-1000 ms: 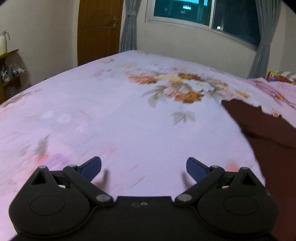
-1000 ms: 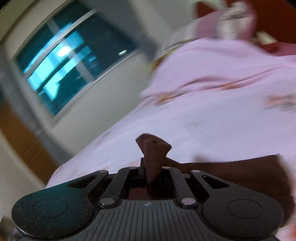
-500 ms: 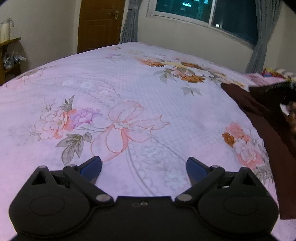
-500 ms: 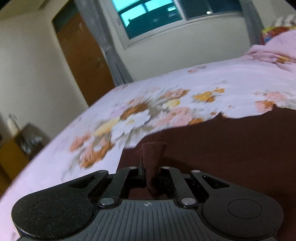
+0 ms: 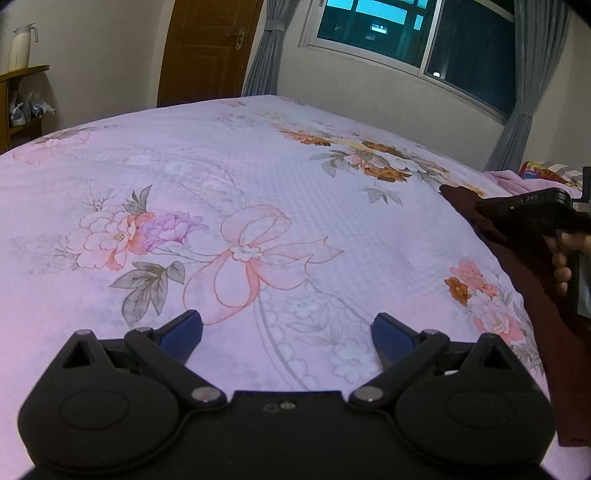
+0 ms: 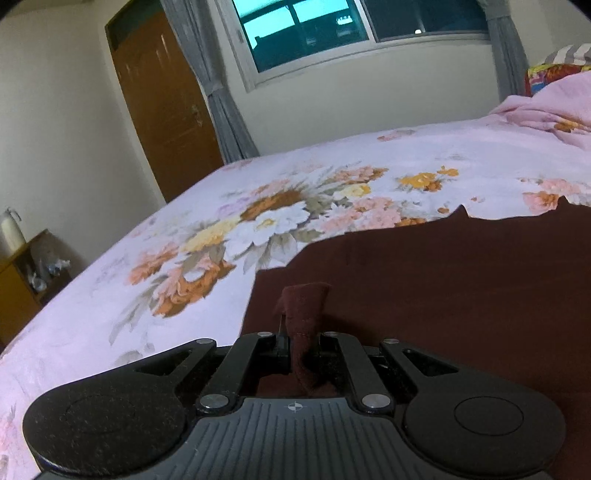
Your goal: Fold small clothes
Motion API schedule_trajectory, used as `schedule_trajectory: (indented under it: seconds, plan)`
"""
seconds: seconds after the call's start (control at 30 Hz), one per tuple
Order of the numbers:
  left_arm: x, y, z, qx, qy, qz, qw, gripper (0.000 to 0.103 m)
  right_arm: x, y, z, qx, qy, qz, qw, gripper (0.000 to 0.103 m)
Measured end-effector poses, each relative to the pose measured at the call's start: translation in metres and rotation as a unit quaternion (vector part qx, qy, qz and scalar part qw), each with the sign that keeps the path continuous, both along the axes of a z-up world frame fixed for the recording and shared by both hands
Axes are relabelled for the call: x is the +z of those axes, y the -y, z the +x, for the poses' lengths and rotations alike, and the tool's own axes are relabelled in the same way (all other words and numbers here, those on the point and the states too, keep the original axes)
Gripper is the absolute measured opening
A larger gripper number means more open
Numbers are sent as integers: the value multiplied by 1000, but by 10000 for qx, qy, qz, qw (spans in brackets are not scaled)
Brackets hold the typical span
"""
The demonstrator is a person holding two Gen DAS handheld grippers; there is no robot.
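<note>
Bed: pink floral bedspread (image 5: 258, 177) fills most of both views; printed bow and flower clusters, no wording on it.
Garment: dark maroon cloth (image 6: 461, 288) lies flat on the bedspread; in the left wrist view it runs along the right edge of the bed (image 5: 532, 295).
Right hand-held gripper (image 6: 301, 345): jaws pinched tight on a bunched fold of the maroon cloth, which sticks up between them; the rest of the cloth spreads out ahead and to the right.
Left hand-held gripper (image 5: 286, 332): blue fingertips (image 5: 183, 330) spread wide, nothing between them, low above bare bedspread, well apart from the cloth.
Person: fingers of the right hand (image 5: 561, 258) wrapped on the other tool's handle, at the right edge of the left wrist view.
Writing: small pale marks on the top of that tool, too small to read.
Room: brown door (image 5: 207, 48), window (image 5: 406, 33) with grey curtains, white jug (image 5: 22, 46) on a side shelf.
</note>
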State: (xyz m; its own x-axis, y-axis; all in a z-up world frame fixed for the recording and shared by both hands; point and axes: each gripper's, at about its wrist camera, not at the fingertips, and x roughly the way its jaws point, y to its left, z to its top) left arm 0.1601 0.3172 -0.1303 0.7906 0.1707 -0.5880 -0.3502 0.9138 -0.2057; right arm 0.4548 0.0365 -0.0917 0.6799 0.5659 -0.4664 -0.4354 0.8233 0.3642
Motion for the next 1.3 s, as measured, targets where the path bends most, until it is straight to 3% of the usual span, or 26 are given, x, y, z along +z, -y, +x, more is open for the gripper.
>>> schedule_trajectory:
  seconds: [0.23, 0.5, 0.57, 0.6, 0.63, 0.7, 0.73, 0.77, 0.9, 0.93, 0.97, 1.03, 1.13, 1.23, 1.3]
  plan:
    - [-1, 1, 0, -8, 5, 26, 10000, 100, -12, -21, 2, 308, -294, -372, 9984, 5]
    - [-2, 2, 0, -11, -2, 58, 10000, 101, 2, -13, -7, -129, 387, -249, 9989, 5]
    - [-2, 2, 1, -14, -4, 62, 10000, 101, -1, -20, -3, -155, 262, -390, 9988, 5]
    - [-2, 2, 1, -13, -6, 61, 10000, 101, -7, -25, 3, -27, -37, -416, 9991, 5]
    - [-2, 2, 1, -13, -8, 63, 10000, 101, -14, -28, 9, 187, -482, -292, 9982, 11]
    - [-2, 2, 1, -12, -9, 68, 10000, 101, -14, -22, 2, 420, -511, 83, 9978, 49]
    - [-2, 2, 1, -12, -13, 71, 10000, 101, -10, -17, -4, 543, -461, 306, 9970, 78]
    - [-2, 3, 2, -11, -16, 79, 10000, 101, -7, -12, -11, 567, -398, 459, 9965, 85]
    - [0, 6, 5, -5, -88, 204, 9998, 101, 8, 26, -38, 541, -179, 805, 9951, 85]
    - [1, 7, 6, -11, -126, 242, 9996, 99, 13, 39, -44, 481, -87, 809, 9955, 77]
    - [4, 9, 9, -9, -152, 242, 9996, 99, 17, 55, -51, 380, 18, 728, 9966, 61]
    - [12, 12, 19, -143, 6, 57, 9999, 98, 23, 93, -61, 98, 129, 607, 9980, 46]
    - [29, 29, 51, -511, 370, -261, 9977, 94, 26, 155, -70, -551, 333, 364, 9973, 40]
    - [39, 62, 102, -1129, 484, -547, 9909, 28, 26, 214, -71, -1164, 302, 217, 9925, 30]
    - [41, 85, 140, -1383, 442, -638, 9873, 28, 21, 247, -68, -1476, 169, 163, 9888, 30]
